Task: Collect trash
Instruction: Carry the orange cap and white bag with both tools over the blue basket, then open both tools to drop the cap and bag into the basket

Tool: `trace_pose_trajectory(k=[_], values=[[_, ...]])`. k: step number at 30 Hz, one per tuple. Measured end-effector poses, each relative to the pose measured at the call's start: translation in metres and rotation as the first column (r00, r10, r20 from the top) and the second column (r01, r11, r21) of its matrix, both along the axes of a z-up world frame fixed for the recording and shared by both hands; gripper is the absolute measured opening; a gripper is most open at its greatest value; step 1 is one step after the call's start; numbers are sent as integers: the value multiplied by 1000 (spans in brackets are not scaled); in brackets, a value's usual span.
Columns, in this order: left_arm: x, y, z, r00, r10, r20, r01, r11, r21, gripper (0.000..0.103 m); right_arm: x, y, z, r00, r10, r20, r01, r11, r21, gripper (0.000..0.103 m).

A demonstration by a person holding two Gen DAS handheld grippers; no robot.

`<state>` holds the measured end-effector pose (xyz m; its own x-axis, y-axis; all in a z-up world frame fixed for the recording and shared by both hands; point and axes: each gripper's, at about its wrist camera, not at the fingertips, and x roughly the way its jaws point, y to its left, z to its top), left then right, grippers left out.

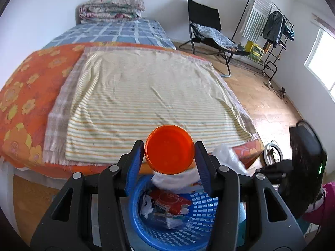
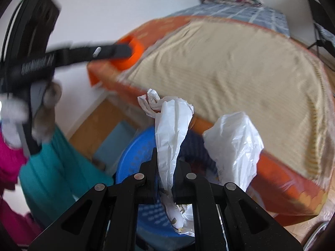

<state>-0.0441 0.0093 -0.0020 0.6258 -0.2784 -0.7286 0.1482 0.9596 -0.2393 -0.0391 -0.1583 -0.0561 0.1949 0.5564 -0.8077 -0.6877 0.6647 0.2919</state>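
My left gripper (image 1: 170, 153) is shut on an orange plastic cup (image 1: 169, 149), its mouth facing me, held above a blue mesh basket (image 1: 201, 207) that stands on the floor by the bed. Red wrappers and clear plastic scraps (image 1: 165, 207) lie in the basket. My right gripper (image 2: 165, 179) is shut on a crumpled white plastic bag (image 2: 171, 129), which sticks up past the fingers and hangs below them over the blue basket (image 2: 129, 163). In the right wrist view the left gripper (image 2: 125, 51) with the orange cup (image 2: 132, 52) shows blurred at upper left.
A bed with an orange flowered cover (image 1: 25, 96) and a striped cream towel (image 1: 146, 100) fills the middle. A black chair (image 1: 207, 29) and a clothes rack (image 1: 270, 25) stand on the wooden floor at right. A person's teal and pink sleeves (image 2: 52, 167) are at left.
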Motion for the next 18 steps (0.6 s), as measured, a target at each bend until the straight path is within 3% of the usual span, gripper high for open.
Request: trace_pose_trajectory(k=[8, 18], values=[[-3, -18, -33, 993, -61, -103, 63, 998, 20, 50, -24, 14, -31, 993, 84, -86, -86, 996, -25, 7], [-8, -27, -76, 969, -83, -234, 90, 996, 21, 50, -28, 13, -56, 986, 53, -155, -62, 996, -56, 7]])
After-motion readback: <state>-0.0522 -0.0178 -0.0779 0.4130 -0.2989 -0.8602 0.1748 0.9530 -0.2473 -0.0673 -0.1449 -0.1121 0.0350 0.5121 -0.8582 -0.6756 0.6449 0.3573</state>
